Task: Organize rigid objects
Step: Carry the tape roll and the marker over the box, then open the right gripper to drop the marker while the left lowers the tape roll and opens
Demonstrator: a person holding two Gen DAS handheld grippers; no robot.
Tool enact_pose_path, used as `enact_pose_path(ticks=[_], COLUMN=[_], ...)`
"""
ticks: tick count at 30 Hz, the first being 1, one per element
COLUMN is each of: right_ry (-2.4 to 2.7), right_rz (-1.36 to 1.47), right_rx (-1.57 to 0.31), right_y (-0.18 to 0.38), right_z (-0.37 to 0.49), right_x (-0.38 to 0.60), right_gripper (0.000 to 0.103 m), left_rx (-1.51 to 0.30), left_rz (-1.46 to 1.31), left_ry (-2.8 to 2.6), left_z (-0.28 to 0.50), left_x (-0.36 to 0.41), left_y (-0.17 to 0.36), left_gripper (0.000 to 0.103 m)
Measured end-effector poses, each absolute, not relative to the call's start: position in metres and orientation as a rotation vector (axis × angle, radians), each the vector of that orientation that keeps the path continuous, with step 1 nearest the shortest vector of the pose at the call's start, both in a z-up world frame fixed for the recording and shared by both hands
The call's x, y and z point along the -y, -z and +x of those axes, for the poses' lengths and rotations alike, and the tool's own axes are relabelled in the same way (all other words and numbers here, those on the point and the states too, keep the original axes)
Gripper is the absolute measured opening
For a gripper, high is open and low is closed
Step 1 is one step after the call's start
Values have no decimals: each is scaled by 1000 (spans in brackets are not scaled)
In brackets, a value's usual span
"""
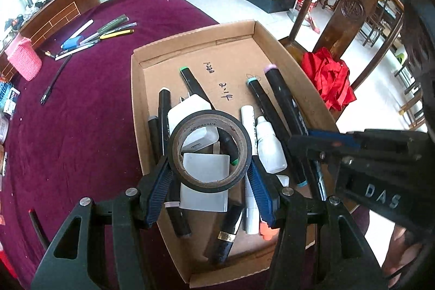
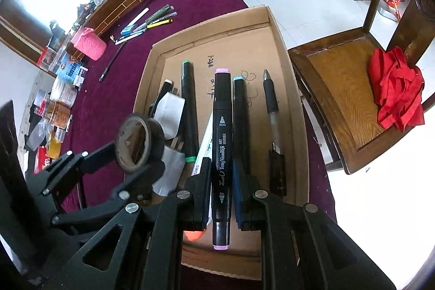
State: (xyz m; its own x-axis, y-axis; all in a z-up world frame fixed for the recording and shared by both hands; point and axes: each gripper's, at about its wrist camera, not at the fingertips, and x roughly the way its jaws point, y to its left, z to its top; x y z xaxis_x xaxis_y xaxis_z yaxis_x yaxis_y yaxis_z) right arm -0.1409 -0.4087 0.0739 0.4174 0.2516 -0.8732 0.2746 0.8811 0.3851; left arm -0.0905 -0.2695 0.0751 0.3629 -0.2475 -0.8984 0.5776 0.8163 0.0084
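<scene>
A shallow cardboard box (image 1: pixel 288 56) sits on the maroon table and holds several markers, white adapters and a small white bottle (image 1: pixel 269 148). My left gripper (image 1: pixel 209 175) is shut on a roll of black tape (image 1: pixel 209 151) and holds it above the box; the roll also shows in the right wrist view (image 2: pixel 138 143). My right gripper (image 2: pixel 221 181) is over the box with its pads on either side of a black art marker with pink caps (image 2: pixel 222 143). Its body reaches into the left wrist view (image 1: pixel 380 162). The box rim also shows there (image 2: pixel 285 50).
Several loose pens (image 1: pixel 100 36) and a pink knitted holder (image 1: pixel 24 59) lie on the far table cloth. Packets and jars (image 2: pixel 59 99) crowd the left edge. A wooden chair (image 2: pixel 339 89) with a red cloth (image 2: pixel 397 91) stands right of the box.
</scene>
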Motion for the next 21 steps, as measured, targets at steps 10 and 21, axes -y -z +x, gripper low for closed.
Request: enact_pose_path(ticks=[10, 21], right_ry=[1, -41], right_rz=[485, 425], right_rx=[-1155, -1163], right_y=[-72, -64], right_z=[-122, -98], right_x=[407, 395], right_gripper=[13, 13], left_rx=[-1059, -1033], left_rz=[394, 439], left_ry=[542, 543], left_z=[-93, -97], left_x=[273, 279], left_y=[-68, -63], left_gripper=[55, 55])
